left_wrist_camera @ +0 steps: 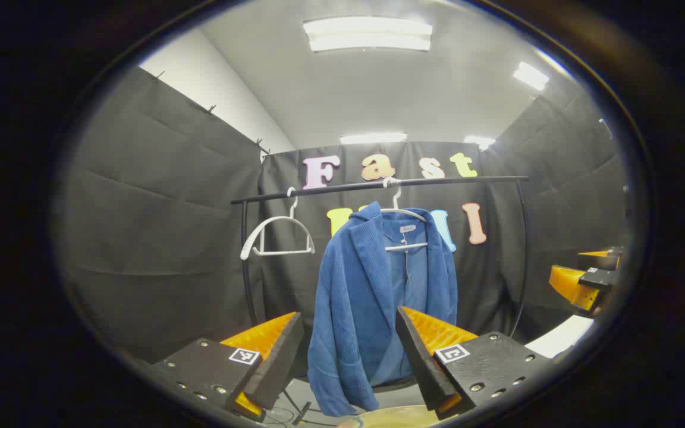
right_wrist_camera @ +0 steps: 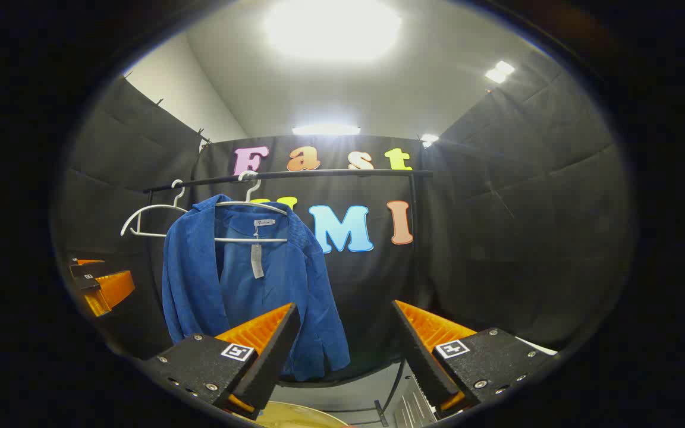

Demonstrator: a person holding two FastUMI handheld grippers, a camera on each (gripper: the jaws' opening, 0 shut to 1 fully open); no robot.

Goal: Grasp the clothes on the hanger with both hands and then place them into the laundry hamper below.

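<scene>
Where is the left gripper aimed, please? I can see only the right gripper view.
Observer: In the left gripper view, the left gripper is open, and the blue jacket hangs centred between its fingers, farther off.
Operator: Thank you. Is the second hanger tangled with the jacket?
Observer: No. From there the empty white hanger hangs apart from it on the rail, with wall between them.
Operator: And my own gripper?
Observer: The right gripper sits at that view's right edge, fingers apart, away from the jacket.
</scene>
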